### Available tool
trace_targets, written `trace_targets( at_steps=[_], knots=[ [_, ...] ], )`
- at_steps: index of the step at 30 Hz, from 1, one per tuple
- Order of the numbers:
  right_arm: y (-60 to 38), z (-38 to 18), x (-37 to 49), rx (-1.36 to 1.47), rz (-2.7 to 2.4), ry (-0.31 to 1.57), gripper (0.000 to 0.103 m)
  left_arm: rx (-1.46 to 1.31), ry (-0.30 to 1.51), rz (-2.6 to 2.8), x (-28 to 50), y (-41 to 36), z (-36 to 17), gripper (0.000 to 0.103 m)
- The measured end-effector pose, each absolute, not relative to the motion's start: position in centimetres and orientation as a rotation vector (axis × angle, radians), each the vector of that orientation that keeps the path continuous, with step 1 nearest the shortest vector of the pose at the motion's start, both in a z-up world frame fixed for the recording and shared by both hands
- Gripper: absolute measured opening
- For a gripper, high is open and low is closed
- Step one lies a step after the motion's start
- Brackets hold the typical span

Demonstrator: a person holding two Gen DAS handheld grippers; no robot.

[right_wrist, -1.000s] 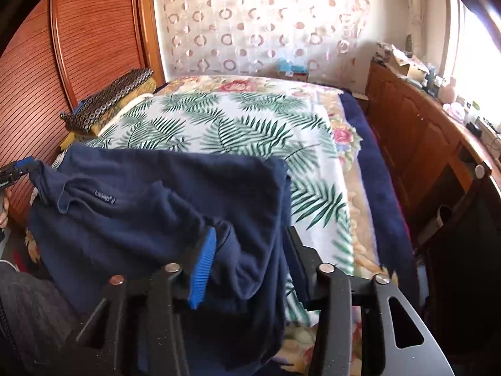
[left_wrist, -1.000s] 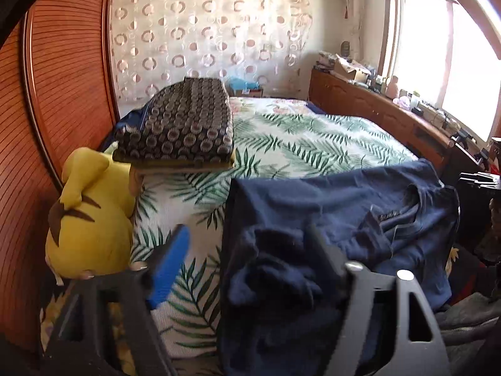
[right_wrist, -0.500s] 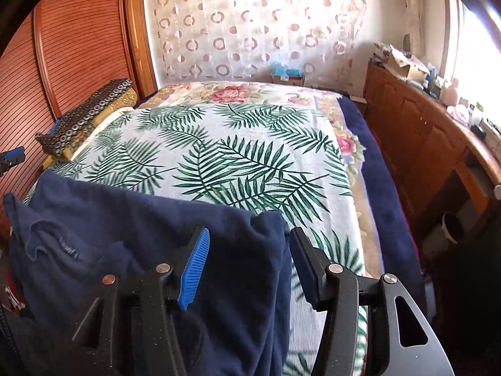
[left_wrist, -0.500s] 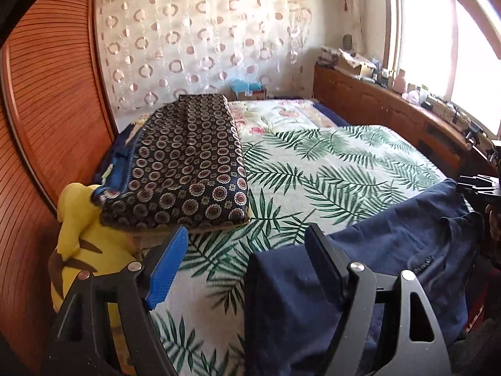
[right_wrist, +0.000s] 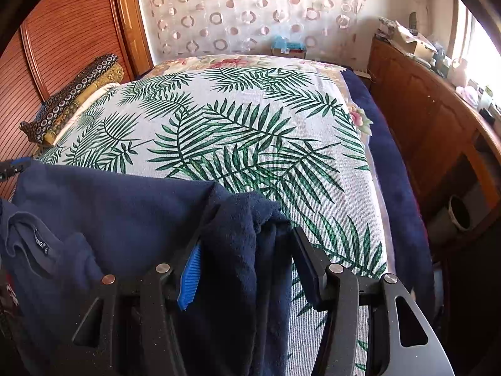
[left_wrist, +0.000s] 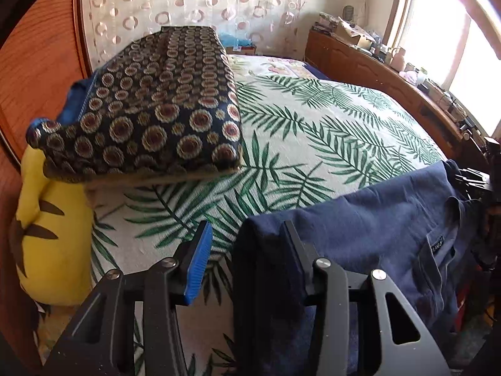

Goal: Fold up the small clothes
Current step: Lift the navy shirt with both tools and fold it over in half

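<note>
Navy blue cotton shirt (right_wrist: 131, 216) runs off the bottom edge; its tiny neck label (left_wrist: 436, 244) is unreadable, and the windowsill clutter (left_wrist: 438, 94), upper right, is probably bottles.

We see a bed (right_wrist: 250, 131) under a palm-leaf spread. A navy shirt (right_wrist: 119, 206) lies across its near edge, a stack of folded patterned fabric (left_wrist: 156, 103) at its far left beside a yellow plush toy (left_wrist: 50, 235).

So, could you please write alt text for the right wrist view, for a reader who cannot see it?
A navy blue shirt lies at the near edge of a bed with a palm-leaf bedspread, a bunched fold of it sitting between the open fingers of the right gripper. Folded patterned cushions rest far left against a wooden wardrobe.
</note>
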State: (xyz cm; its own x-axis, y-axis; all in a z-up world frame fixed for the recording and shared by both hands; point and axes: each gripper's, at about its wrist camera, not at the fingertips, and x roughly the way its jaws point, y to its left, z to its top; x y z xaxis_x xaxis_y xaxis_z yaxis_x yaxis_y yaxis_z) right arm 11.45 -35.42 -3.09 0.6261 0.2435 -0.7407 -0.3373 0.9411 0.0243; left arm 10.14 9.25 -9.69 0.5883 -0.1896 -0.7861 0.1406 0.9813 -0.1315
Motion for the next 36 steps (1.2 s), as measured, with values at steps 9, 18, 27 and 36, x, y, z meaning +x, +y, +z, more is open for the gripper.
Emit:
trace_targets(
  at_steps=[9,18,27,36],
  knots=[
    [-34.6,-3.4,11.1,-0.156,0.387,0.821,0.030,-0.045,0.967,-0.232,10.0,8.2,-11.0,0.044],
    [-35.3,-0.2,7.4,-0.086,0.449,0.698,0.011,-0.035,0.791,-0.272,6.4,7.2,-5.2,0.011],
    [-36.4,9.7,-1.7,-0.103,0.417,0.428,0.010,0.012,0.502,-0.303,0.4,6.2,6.6,0.011],
    [-38.5,17.1,-5.9,-0.105,0.385,0.258,0.010,-0.020,0.342,-0.288,-2.7,8.2,12.8,0.011]
  ],
)
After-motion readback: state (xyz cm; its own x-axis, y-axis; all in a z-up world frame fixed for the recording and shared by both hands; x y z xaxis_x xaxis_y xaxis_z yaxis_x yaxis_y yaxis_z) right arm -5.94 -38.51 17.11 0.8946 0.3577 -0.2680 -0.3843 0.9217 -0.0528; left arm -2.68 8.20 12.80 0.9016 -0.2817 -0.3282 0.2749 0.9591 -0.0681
